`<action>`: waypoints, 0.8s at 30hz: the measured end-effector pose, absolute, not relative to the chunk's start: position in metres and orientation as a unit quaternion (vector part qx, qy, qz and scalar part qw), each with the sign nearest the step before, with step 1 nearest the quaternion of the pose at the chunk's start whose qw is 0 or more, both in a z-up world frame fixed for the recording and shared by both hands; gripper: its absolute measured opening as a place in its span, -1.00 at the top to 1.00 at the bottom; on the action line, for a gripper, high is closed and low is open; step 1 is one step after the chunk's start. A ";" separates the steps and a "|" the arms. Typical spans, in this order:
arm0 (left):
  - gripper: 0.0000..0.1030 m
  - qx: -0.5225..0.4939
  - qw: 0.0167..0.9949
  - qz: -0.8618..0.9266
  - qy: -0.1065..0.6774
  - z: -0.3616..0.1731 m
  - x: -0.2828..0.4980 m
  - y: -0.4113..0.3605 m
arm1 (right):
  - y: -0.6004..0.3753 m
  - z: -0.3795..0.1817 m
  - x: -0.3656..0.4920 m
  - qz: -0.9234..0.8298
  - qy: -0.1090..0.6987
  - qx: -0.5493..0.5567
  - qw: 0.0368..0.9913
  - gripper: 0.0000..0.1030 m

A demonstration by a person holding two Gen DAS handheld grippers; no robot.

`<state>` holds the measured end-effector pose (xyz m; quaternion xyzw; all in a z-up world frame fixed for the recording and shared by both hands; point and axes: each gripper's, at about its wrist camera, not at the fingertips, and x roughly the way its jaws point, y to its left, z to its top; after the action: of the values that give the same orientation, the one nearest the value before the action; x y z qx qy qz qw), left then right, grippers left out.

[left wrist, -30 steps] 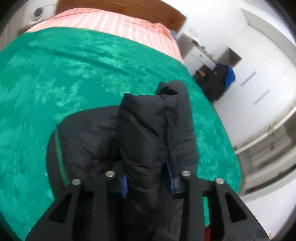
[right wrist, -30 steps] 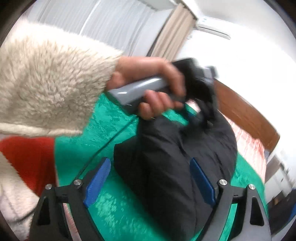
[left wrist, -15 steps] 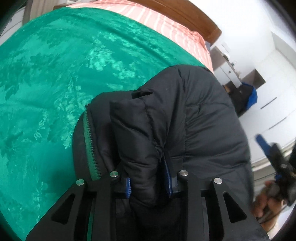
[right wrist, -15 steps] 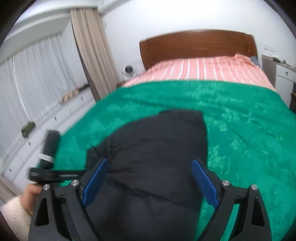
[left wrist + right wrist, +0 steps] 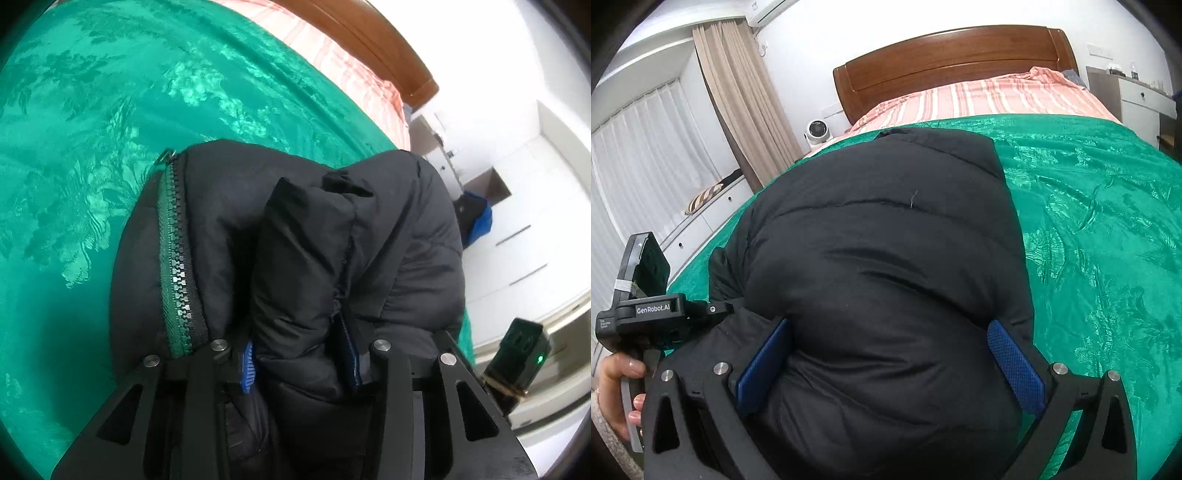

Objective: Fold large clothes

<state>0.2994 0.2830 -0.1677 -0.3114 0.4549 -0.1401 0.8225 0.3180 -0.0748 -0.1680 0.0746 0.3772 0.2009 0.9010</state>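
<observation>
A black puffer jacket (image 5: 886, 258) with a green zipper (image 5: 177, 280) lies bunched on the green bedspread (image 5: 1108, 221). My left gripper (image 5: 301, 354) is shut on a thick fold of the jacket (image 5: 306, 266), its blue pads pressed into the cloth. My right gripper (image 5: 890, 365) is open, its blue pads (image 5: 1015, 365) straddling the jacket's near bulge, one on each side. The left gripper's body (image 5: 646, 314) and the hand holding it show at the left of the right wrist view.
A wooden headboard (image 5: 953, 62) and pink striped bedding (image 5: 979, 99) are at the far end. Curtains (image 5: 738, 103) and low white cabinets (image 5: 705, 218) stand left of the bed. A white nightstand (image 5: 1137, 99) and wardrobes (image 5: 535, 236) stand right.
The left gripper has swung with its held fold, so more jacket and zipper show. The right gripper has dropped closer, and its open pads now flank the jacket.
</observation>
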 end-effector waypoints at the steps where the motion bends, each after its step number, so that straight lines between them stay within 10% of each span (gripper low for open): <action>1: 0.21 -0.309 0.823 -0.138 0.456 -0.167 0.299 0.282 | -0.074 -0.165 0.313 0.200 0.376 0.073 0.902 -1.00; 6: 0.08 -0.291 0.827 -0.124 0.465 -0.153 0.297 0.280 | -0.074 -0.149 0.309 0.203 0.405 0.055 0.890 -0.99; 12: -0.94 -0.267 0.851 -0.149 0.428 -0.095 0.251 0.310 | -0.121 -0.110 0.276 0.219 0.395 0.095 0.887 -0.99; 24: -0.98 -0.409 0.769 -0.256 0.419 -0.136 0.239 0.332 | -0.165 -0.121 0.276 0.245 0.455 0.204 0.832 -0.99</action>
<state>0.2393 0.3324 -0.1363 -0.4093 0.4192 -0.2559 0.7689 0.2759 -0.1654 -0.1207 0.2039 0.4549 0.2451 0.8315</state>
